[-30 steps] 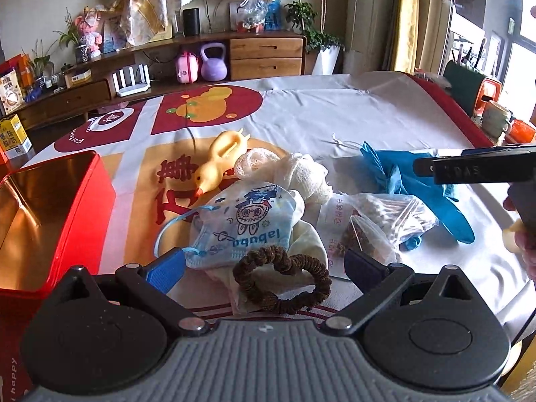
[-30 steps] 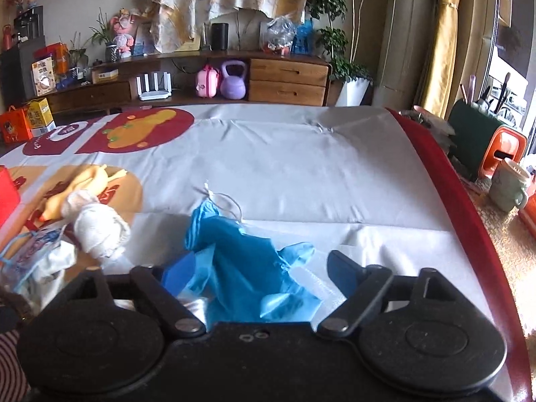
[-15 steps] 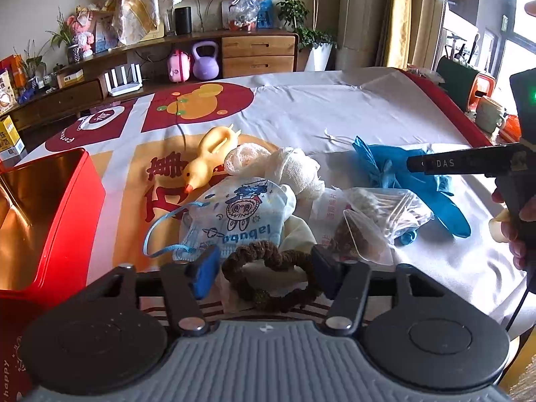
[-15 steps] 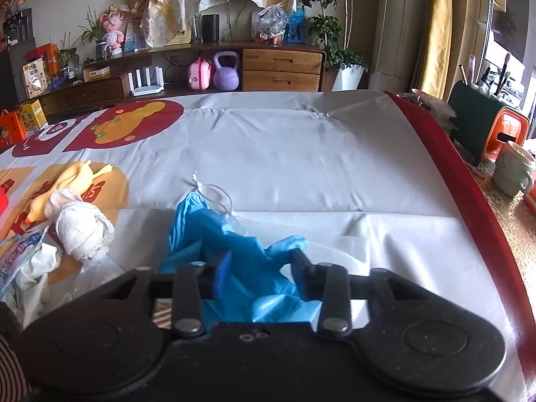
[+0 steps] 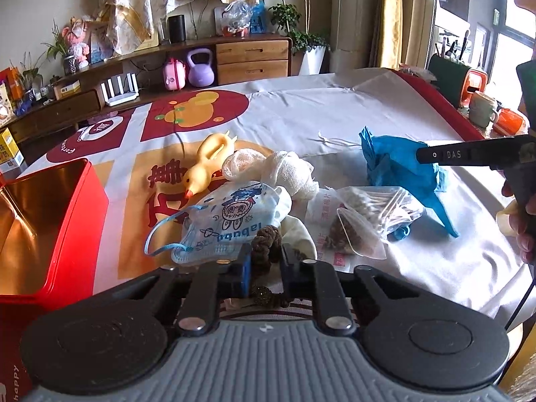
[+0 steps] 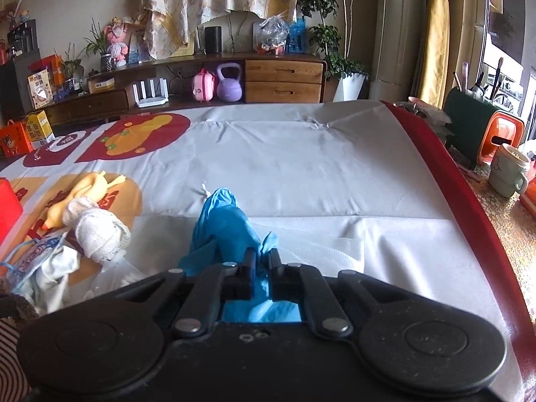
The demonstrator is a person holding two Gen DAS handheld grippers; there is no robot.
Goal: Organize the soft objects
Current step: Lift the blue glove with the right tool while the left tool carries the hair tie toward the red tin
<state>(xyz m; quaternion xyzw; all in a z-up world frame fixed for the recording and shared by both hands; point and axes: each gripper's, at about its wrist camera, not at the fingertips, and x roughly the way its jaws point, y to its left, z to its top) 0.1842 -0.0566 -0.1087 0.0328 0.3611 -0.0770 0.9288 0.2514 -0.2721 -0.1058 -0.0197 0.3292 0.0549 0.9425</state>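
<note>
Soft objects lie heaped near the front edge of a table draped in a white cloth with red and orange prints [image 5: 301, 114]. At far left stands an open red tin box with a shiny gold inside [image 5: 50, 201], apart from the heap. Next comes a yellow rubber duck toy [image 5: 207, 164] lying on an orange print, its beak toward the box. Just in front of it rests a child's face mask printed with a cartoon figure and fitted with blue ear loops [image 5: 227, 221], lying over a cream cloth [image 5: 298, 231]. A white gauze bundle [image 5: 278, 171] sits just behind the mask and beside the duck.

The left gripper [image 5: 266, 261] has just been closing, and its jaws now stand narrow, pinching a brown braided hair tie [image 5: 264, 241] between the pads at the front edge of the heap.

Right of that lie a clear bag of cotton swabs [image 5: 378, 201] and a clear pyramid tea bag with brown contents [image 5: 351, 234], touching each other.

Further right, a crumpled blue rubber glove [image 6: 224, 224] lies on the white cloth. The right gripper [image 6: 262, 264] has also just been closing; its jaws are nearly together, clamped on a fold of the glove. In the left wrist view that gripper's black finger crosses in front of the glove, with the person's hand [image 5: 522, 214] at the frame edge.
</note>
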